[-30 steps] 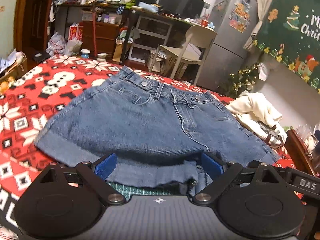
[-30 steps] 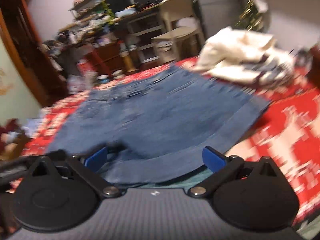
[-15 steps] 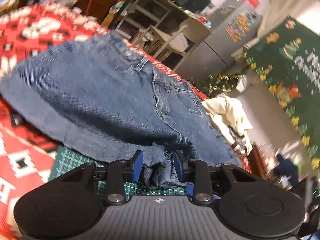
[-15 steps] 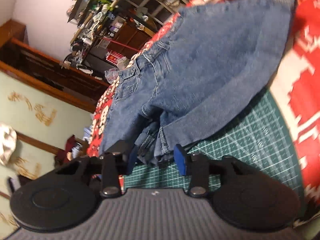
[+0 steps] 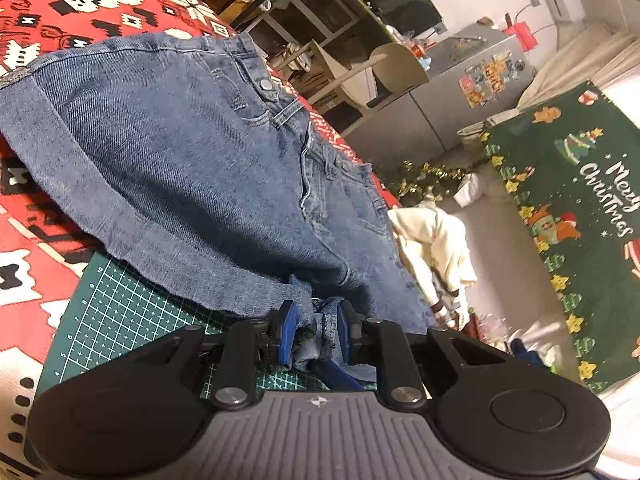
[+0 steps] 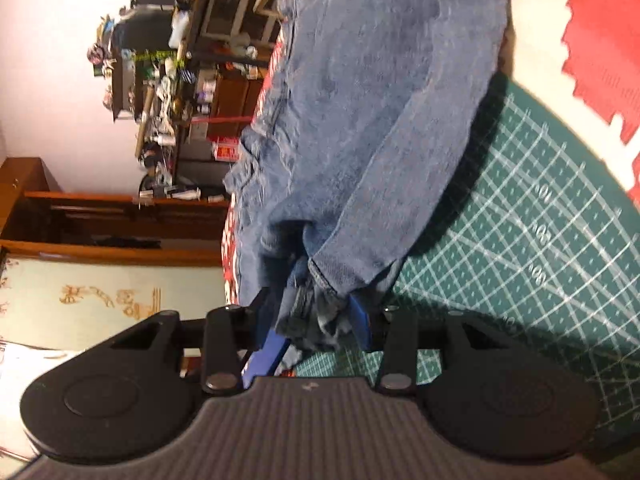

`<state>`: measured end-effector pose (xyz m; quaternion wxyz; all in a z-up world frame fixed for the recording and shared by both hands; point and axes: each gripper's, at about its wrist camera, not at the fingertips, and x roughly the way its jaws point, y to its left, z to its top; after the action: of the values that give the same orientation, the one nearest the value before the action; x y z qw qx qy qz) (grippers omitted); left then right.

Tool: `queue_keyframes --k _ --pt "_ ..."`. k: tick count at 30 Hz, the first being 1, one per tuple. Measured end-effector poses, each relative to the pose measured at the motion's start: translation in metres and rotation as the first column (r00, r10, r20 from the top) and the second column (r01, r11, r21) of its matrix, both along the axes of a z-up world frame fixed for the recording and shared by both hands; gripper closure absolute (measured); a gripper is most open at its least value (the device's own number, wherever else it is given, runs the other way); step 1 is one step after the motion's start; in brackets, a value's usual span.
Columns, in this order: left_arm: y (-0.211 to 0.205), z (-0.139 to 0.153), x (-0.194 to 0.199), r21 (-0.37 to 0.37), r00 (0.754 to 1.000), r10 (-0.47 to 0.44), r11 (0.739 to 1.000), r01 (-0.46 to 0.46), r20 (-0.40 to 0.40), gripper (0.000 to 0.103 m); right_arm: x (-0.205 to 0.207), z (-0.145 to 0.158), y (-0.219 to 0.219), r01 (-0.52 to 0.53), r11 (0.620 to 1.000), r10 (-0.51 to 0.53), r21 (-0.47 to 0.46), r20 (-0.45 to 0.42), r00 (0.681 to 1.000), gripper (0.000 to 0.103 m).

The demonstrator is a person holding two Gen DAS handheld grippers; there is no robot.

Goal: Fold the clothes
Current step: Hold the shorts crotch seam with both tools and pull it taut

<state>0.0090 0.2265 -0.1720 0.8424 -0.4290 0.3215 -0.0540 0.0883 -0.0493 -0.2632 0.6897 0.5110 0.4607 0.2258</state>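
Your denim shorts (image 5: 208, 168) lie spread front-up across the red patterned cloth (image 5: 60, 12), with the hem end over the green cutting mat (image 5: 120, 312) nearest you. No fold shows in them yet, so by the look of it nearly all of the task is ahead of you; the cream garment (image 5: 436, 248) just beyond the shorts also looks unfolded. What you have done is take hold. Your left gripper (image 5: 314, 332) has just been closing and now pinches the bunched denim at the crotch between its blue pads. Your right gripper (image 6: 316, 316) has likewise just been closing and clamps a thicker wad of that same hem edge. Next, probably, you lift and carry the hem toward the waistband (image 5: 256, 76).
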Motion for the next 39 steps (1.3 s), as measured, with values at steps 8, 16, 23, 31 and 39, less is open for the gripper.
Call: queue_keyframes --k 8,16,23,31,39 --pt "-0.006 -0.004 0.006 0.012 1.0 -0.014 1.0 0.015 -0.022 0.073 0.005 0.009 0.006 -0.01 0.998 0.013 -0.061 0.054 0.998 0.073" --pt "-0.004 -0.013 0.002 -0.025 0.999 0.008 1.0 -0.009 -0.049 0.072 0.007 0.024 0.014 0.001 0.985 0.018 -0.172 0.108 0.994 0.096" --pt "0.0 -0.017 -0.002 -0.101 0.998 0.011 0.995 -0.017 -0.066 0.072 -0.005 0.044 0.004 0.019 0.98 0.012 -0.2 0.153 0.988 0.097" --pt "0.0 -0.023 -0.003 -0.163 0.996 0.003 0.986 -0.018 -0.093 0.064 -0.016 0.037 -0.007 0.018 0.982 0.006 -0.189 0.124 0.992 0.096" --pt "-0.009 -0.023 0.002 -0.12 0.995 -0.021 0.993 0.009 -0.098 0.064 -0.018 0.03 -0.012 0.029 0.982 -0.01 -0.186 0.102 0.995 0.096"
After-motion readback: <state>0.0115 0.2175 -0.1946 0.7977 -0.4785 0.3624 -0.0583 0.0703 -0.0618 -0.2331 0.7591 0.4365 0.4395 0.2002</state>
